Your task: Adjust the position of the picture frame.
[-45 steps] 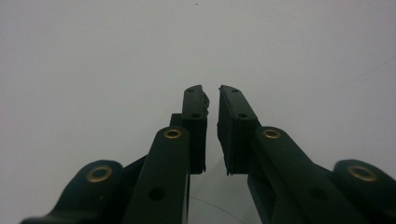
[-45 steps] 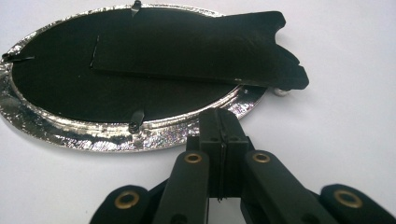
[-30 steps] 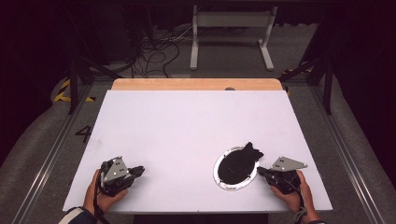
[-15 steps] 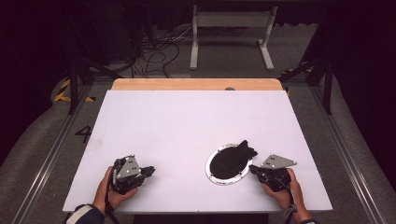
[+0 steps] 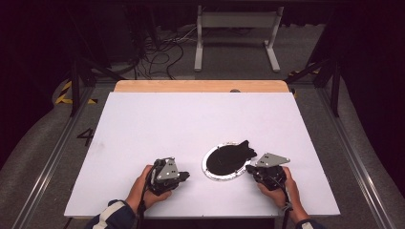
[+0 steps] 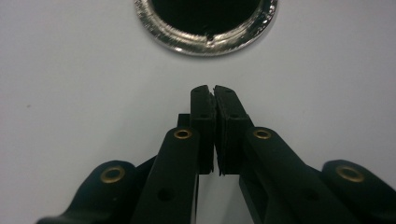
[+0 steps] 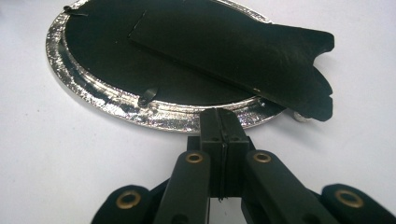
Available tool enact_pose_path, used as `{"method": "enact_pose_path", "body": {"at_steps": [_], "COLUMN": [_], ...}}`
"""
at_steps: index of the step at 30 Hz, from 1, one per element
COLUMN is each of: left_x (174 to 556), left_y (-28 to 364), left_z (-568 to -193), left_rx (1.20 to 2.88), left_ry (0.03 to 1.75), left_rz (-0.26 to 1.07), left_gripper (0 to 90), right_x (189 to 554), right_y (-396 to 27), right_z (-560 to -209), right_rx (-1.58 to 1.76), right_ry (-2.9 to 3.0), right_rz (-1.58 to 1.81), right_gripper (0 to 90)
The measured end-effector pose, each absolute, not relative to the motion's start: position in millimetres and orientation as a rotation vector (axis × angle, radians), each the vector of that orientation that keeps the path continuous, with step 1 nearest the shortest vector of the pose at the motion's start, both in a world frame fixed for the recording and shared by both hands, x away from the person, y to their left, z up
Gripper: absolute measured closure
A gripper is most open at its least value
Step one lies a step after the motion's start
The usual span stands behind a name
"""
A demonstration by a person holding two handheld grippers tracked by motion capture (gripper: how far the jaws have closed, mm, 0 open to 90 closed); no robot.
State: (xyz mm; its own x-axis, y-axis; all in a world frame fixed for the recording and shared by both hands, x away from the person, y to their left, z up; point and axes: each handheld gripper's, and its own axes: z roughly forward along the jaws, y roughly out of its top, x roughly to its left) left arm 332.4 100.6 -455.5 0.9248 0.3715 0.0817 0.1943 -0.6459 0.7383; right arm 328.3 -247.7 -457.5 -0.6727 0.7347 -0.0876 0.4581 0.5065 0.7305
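Two claws rest low on the white tabletop (image 5: 143, 124). Both have their jaws together, empty. The right claw (image 7: 223, 114) touches the near rim of the silver-rimmed plate (image 7: 116, 109), which carries a black fish-shaped piece (image 7: 261, 51). The left claw (image 6: 214, 91) points at that plate from nearby.

High view above table's (image 5: 143, 124) near edge facing forward-down, both gripper views close, level, facing the foil-rimmed plate (image 5: 208, 168), shared by all.

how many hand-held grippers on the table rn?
2: left hand-held gripper near the front edge, left of the silver-rimmed disc; right hand-held gripper at the disc's right rim.
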Motion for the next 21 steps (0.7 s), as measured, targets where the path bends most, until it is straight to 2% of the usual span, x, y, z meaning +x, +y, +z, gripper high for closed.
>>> {"method": "enact_pose_path", "body": {"at_steps": [6,10,21], "left_x": [338,342,345], "left_y": [77,63,32], "left_z": [-458,-457,-464], "left_rx": [2.312,2.302,2.303], "left_ry": [0.357,0.328,0.285], "left_rz": [0.251,0.225,0.141], "left_gripper": [87.3,88.0,88.0], "right_x": [329,332,379], "right_y": [-245,-254,-262], "right_z": [-455,-441,-444], "right_rx": [0.921,0.92,1.124], "right_ry": [2.363,2.276,2.157], "right_rz": [0.966,1.0,0.98], "right_gripper": [90.0,90.0,90.0]}}
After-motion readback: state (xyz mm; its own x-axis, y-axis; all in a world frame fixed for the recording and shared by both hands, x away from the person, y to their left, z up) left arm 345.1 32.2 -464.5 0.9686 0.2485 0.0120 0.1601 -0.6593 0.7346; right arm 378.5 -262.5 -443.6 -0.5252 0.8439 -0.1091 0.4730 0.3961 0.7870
